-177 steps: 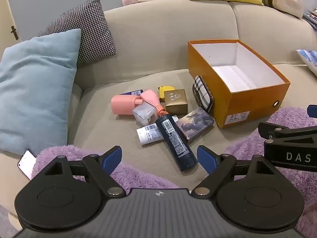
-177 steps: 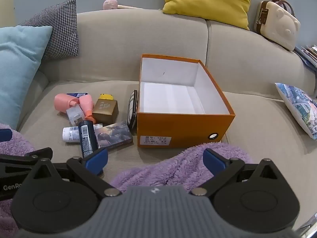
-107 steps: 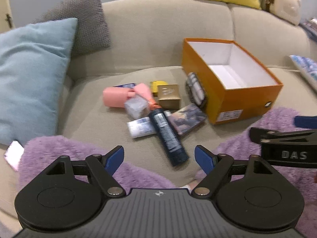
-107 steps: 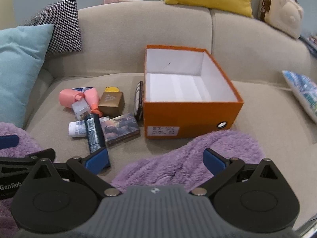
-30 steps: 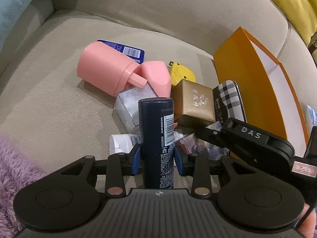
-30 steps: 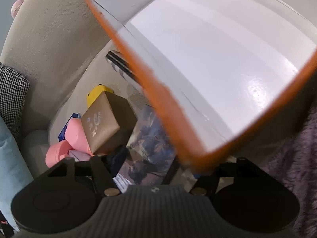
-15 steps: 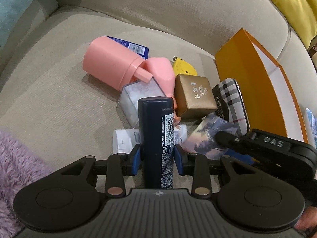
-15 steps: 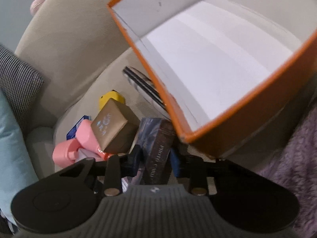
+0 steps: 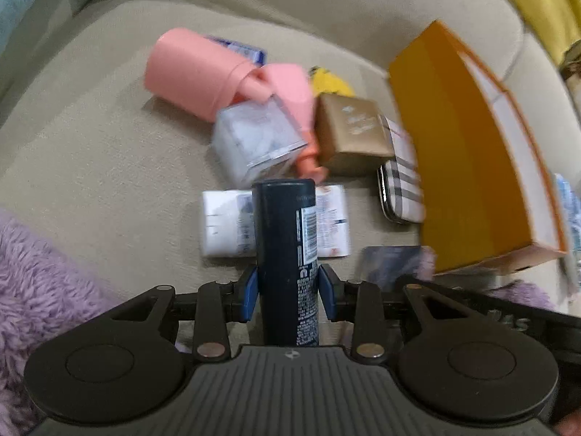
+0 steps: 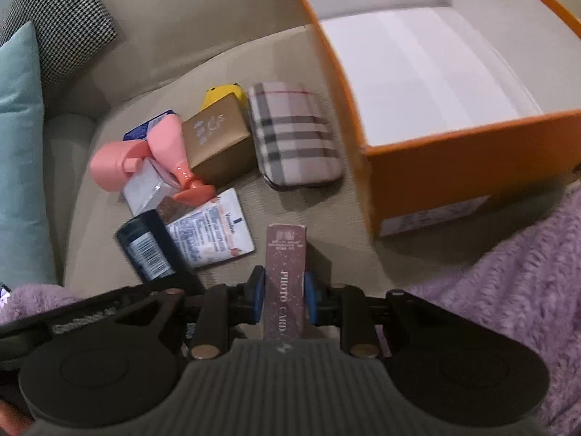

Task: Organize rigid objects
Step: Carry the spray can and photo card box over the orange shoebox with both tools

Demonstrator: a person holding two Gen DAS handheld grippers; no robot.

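My left gripper [image 9: 288, 292] is shut on a dark blue spray can [image 9: 285, 225], which stands up between the blue pads above the sofa seat. My right gripper [image 10: 285, 294] has its jaws closing on a maroon photo card box [image 10: 285, 254]; the pads press its two sides and it is held off the seat. The open orange box [image 10: 472, 152] with a white, bare inside lies up and right of it. Left on the seat are a pink bottle [image 9: 196, 72], a clear box [image 9: 254, 141], a gold box [image 10: 218, 141], a plaid case [image 10: 294, 134] and a white packet [image 10: 214, 232].
A purple fluffy blanket [image 10: 508, 272] covers the near seat edge on both sides. A teal cushion [image 10: 18, 145] and a houndstooth cushion [image 10: 61, 21] lean at the left. A small yellow item [image 10: 221, 92] sits behind the gold box. The sofa back rises behind the pile.
My right gripper has shut on the photo card box, rolled upright and lifted it from the pile. The plaid case now lies flat. My left gripper still holds the can.
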